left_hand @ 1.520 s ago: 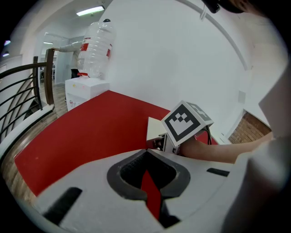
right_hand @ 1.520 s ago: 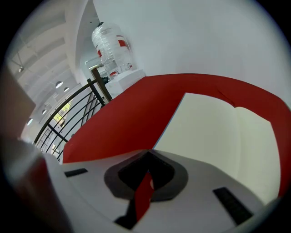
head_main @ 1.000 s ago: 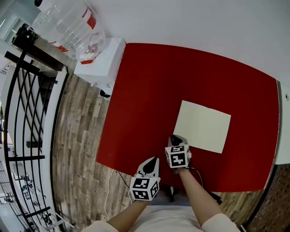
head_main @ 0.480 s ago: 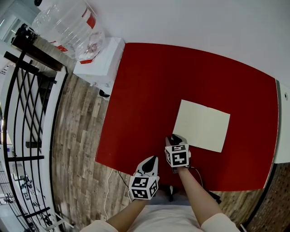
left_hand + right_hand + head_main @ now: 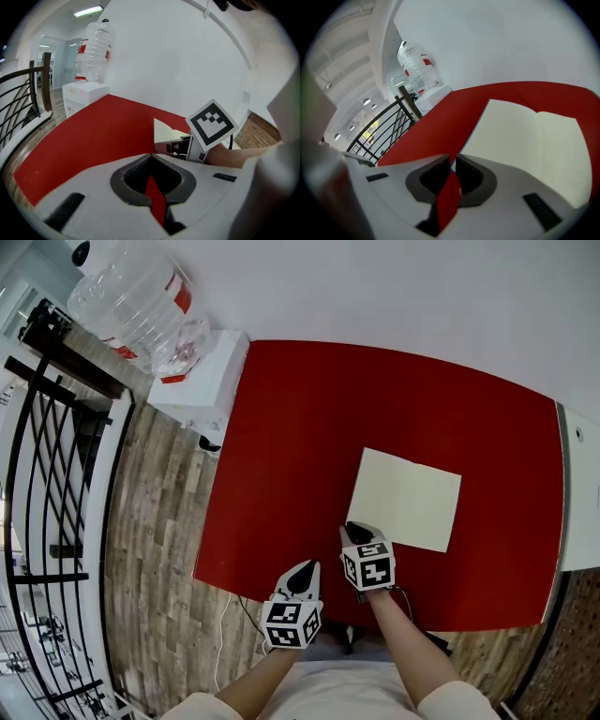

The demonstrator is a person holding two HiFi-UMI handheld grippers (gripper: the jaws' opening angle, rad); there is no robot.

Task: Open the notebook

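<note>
A cream notebook (image 5: 403, 500) lies flat on the red table (image 5: 281, 427), right of centre. In the right gripper view the notebook (image 5: 525, 136) shows two pale pages with a crease between them. My right gripper (image 5: 354, 529) sits at its near left corner. Its jaws (image 5: 453, 157) are shut, with the tips just over the page edge and nothing clearly between them. My left gripper (image 5: 302, 570) hovers at the table's near edge, left of the right one. It is shut (image 5: 150, 155) and holds nothing. The left gripper view shows the notebook (image 5: 164, 133) behind the right gripper's marker cube (image 5: 211, 122).
A white water dispenser (image 5: 202, 371) with a clear bottle (image 5: 131, 301) stands off the table's far left corner. A black railing (image 5: 56, 474) runs along the left over wood flooring. A thin cable (image 5: 234, 615) trails below the table's near edge.
The head view has shifted a little, so the table sits lower and more to the left in the picture. Both grippers stay about where they were relative to the notebook.
</note>
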